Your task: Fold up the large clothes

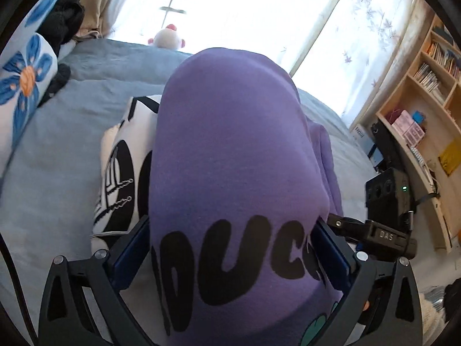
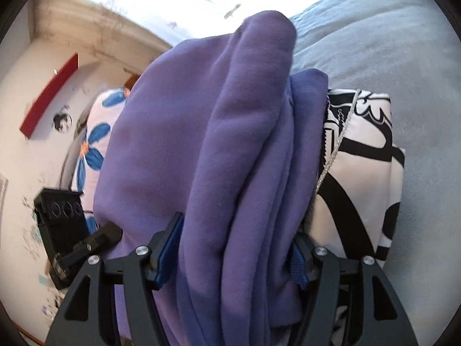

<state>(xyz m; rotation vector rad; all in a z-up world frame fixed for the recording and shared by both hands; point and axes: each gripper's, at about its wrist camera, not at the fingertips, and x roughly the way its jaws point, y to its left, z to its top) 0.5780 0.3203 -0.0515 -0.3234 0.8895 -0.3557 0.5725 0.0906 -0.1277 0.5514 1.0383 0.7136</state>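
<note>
The left tongs (image 1: 230, 248) stand spread very wide, with a folded purple sweatshirt (image 1: 230, 150) filling the whole gap between the blue pads (image 1: 328, 248); the cloth lies against both pads, though whether they press it or merely flank it cannot be told. Black lettering (image 1: 230, 259) on the sweatshirt sits directly between these tongs. The garment extends forward from them over a blue-grey bed (image 1: 57, 158). To the left of the left tongs, partly under the sweatshirt, lies a folded white garment with black print (image 1: 124, 167). Further left of it rests a pillow with blue flowers (image 1: 23, 80). The right tongs (image 2: 239, 248) are partly open and straddle the thick stacked folds of the same sweatshirt (image 2: 230, 144); the blue pads (image 2: 170, 245) sit against the fabric on both sides, but a firm grip cannot be confirmed. The white garment (image 2: 360, 173) lies just right of the right tongs, touching the sweatshirt, on the bed (image 2: 403, 57).
</note>
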